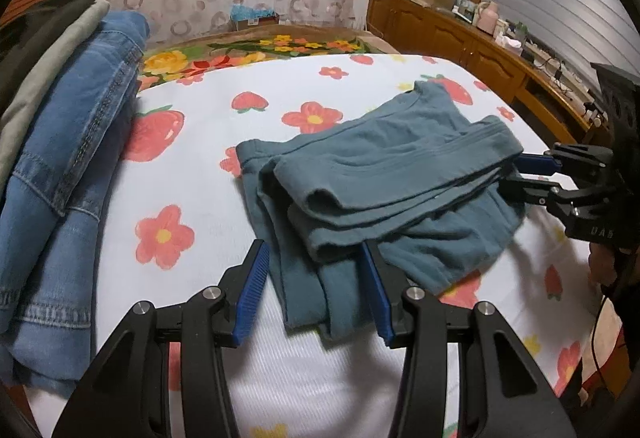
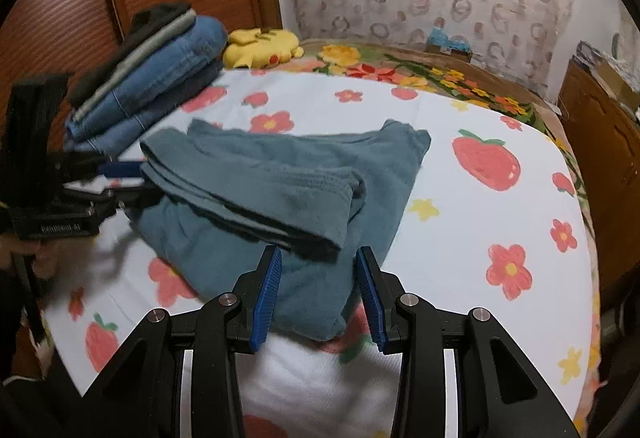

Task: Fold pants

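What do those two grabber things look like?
Both are black. The left gripper and the right gripper each have two fingers with ribbed blue pads, joined by black bars with shiny silver bolts. Each body carries small white lettering, and a thin black cable hangs beside the right one.

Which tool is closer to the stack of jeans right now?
Left. The left tool sits at the teal pants' end beside the jeans stack; the right tool is at the pants' far end, away from the stack.
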A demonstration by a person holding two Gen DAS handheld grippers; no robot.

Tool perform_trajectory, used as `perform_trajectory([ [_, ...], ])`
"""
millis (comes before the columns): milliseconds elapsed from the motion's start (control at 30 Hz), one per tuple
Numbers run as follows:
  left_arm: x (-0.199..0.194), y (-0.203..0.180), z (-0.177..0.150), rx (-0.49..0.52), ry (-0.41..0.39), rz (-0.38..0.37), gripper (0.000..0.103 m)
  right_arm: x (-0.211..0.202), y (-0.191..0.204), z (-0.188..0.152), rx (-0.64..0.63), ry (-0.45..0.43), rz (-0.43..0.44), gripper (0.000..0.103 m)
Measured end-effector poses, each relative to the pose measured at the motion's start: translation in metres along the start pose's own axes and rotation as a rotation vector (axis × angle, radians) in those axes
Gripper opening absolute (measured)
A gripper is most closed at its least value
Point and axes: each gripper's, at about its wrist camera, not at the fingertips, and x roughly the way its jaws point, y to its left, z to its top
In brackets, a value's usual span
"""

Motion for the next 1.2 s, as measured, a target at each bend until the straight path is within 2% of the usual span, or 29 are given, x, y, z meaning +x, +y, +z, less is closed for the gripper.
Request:
perform_trajectory([
  [167,0.005,0.005,0.009,-0.003,-0.01,0.007,0.048,0.014,0.004,0.013,-0.075,0.012,-0.048,0.04],
  [267,0.006,0.007,0.018,-0.008,-0.021,0.009,0.048,0.017,0.006,0.025,-0.098,-0.02,-0.085,0.04],
  [433,0.008,0.013,0.039,-0.029,-0.046,0.03,0.048,0.023,0.005,0.043,-0.081,-0.056,-0.111,0.04],
  [533,-0.001,0.015,0.047,-0.033,-0.099,0.027,0.048,0.027,0.007,0.048,-0.095,-0.073,-0.12,0.04],
  [733,-0.016,0.016,0.049,-0.016,-0.138,-0.001,0.051,0.038,-0.006,0.051,-0.006,-0.094,-0.161,0.04],
  [800,-0.016,0.017,0.047,-0.008,-0.132,-0.005,0.062,0.042,-0.006,0.05,0.018,-0.096,-0.149,0.04],
  [833,-0.015,0.017,0.046,-0.003,-0.129,-0.001,0.072,0.045,-0.005,0.048,0.02,-0.089,-0.146,0.04],
  [1000,-0.01,0.017,0.038,-0.008,-0.111,-0.006,0.074,0.04,-0.003,0.043,0.04,-0.098,-0.125,0.04],
  [1200,-0.015,0.014,0.019,-0.022,-0.114,-0.036,0.073,0.015,-0.008,0.024,0.055,-0.092,-0.058,0.04],
])
